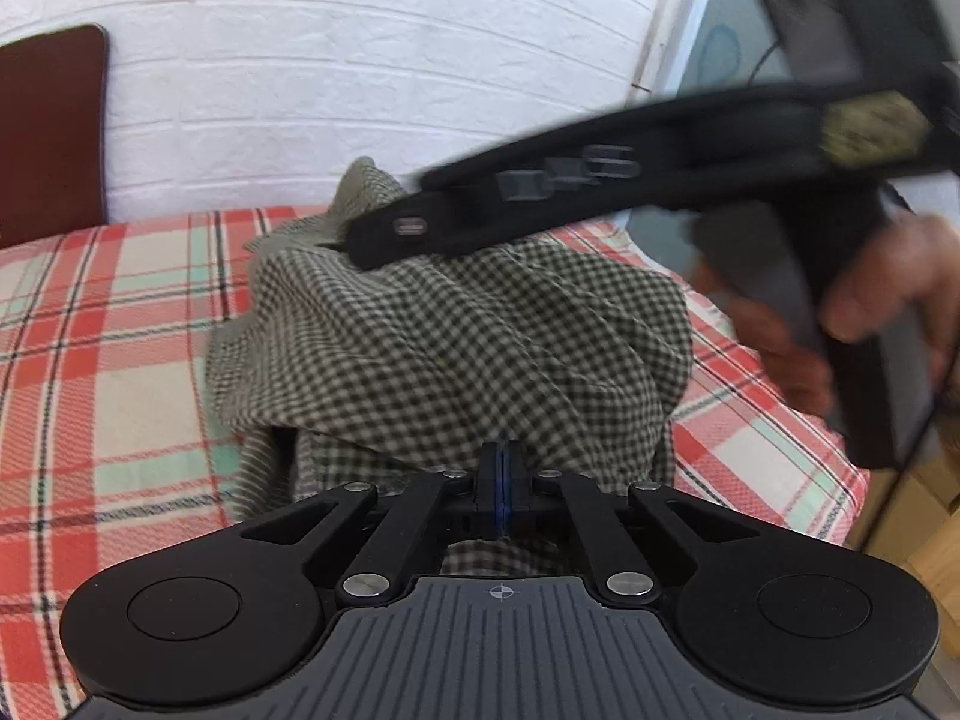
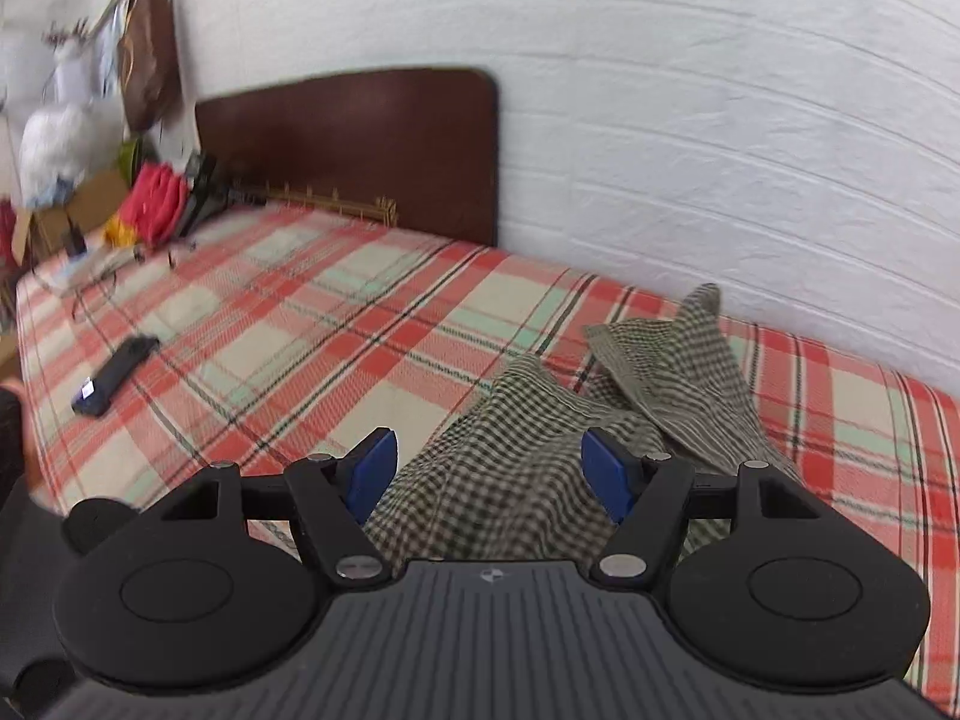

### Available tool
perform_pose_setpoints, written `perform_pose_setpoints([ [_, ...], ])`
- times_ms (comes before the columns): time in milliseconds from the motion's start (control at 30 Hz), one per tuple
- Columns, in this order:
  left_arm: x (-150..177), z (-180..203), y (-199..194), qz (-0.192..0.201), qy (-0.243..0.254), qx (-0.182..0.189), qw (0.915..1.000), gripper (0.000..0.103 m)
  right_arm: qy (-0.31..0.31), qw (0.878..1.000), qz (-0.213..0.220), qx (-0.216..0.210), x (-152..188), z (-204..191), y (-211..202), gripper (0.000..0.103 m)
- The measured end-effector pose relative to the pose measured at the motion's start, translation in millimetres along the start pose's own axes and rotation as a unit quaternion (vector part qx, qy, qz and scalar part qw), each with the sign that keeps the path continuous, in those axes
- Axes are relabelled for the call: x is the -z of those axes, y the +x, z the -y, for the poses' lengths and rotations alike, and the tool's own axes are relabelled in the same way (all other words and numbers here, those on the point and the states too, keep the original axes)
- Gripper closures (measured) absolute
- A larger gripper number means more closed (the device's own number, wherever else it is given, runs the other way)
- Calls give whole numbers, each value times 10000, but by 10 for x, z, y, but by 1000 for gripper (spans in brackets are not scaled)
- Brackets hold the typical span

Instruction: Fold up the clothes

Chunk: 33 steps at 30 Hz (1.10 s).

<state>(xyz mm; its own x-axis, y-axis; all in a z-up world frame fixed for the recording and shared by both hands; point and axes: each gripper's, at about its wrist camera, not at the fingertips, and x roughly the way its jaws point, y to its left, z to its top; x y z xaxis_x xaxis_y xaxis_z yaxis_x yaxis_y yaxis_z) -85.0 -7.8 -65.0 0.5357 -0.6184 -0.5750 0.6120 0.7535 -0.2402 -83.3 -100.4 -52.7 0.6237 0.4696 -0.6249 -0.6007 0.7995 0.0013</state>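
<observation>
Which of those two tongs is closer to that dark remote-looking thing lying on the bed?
Right. The right tongs hang open over the checked garment, with the dark device ahead to their left. The left tongs, shut on the garment, don't show it at all.

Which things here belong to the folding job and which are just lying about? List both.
Job:
- checked garment, bunched on the plaid bedspread
- left tool, shut on the garment's near edge
- right tool, open over the cloth

Lying about:
- black remote-like device
- red and yellow clutter by the headboard
- hanging brown bag
</observation>
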Motion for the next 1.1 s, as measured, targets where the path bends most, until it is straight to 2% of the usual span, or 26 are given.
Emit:
perform_pose_setpoints([
  [200,29,-66,23,40,-114,64,9999,103,-470,9965,-664,206,-265,-49,768,31],
  [300,40,-116,16,38,-174,74,9998,103,-606,9911,-1065,510,-351,-2,1167,31],
  [367,46,-140,4,26,-186,73,9998,103,-657,9865,-1387,563,-346,37,1333,32],
  [467,42,-170,-28,45,-151,-34,9999,103,-593,9805,-1804,506,-327,118,1478,100],
  [500,37,-187,-51,72,-150,-112,9998,103,-413,9839,-1694,402,-348,163,1397,100],
  [533,32,-204,-74,98,-150,-190,9997,94,-320,9877,-1490,359,-372,188,1273,100],
  [567,24,-228,-103,124,-177,-269,9994,82,-244,9910,-1272,331,-399,209,1145,101],
  [667,-19,-331,-242,233,-355,-528,9977,76,-34,9980,-596,215,-501,269,684,101],
  [700,-40,-356,-304,307,-389,-590,9970,71,43,9991,-376,166,-533,297,521,101],
  [767,-83,-410,-430,459,-454,-737,9952,50,104,9998,63,131,-577,346,193,101],
  [800,-107,-440,-490,548,-471,-861,9937,46,136,9995,277,115,-591,370,27,101],
  [833,-136,-455,-528,638,-466,-996,9919,43,198,9986,481,81,-598,404,-141,101],
  [933,-244,-506,-554,730,-429,-1372,9869,43,439,9942,984,-35,-553,567,-611,100],
  [1100,-400,-514,-406,603,-272,-1525,9861,42,749,9854,1531,-15,-216,756,-1220,100],
])
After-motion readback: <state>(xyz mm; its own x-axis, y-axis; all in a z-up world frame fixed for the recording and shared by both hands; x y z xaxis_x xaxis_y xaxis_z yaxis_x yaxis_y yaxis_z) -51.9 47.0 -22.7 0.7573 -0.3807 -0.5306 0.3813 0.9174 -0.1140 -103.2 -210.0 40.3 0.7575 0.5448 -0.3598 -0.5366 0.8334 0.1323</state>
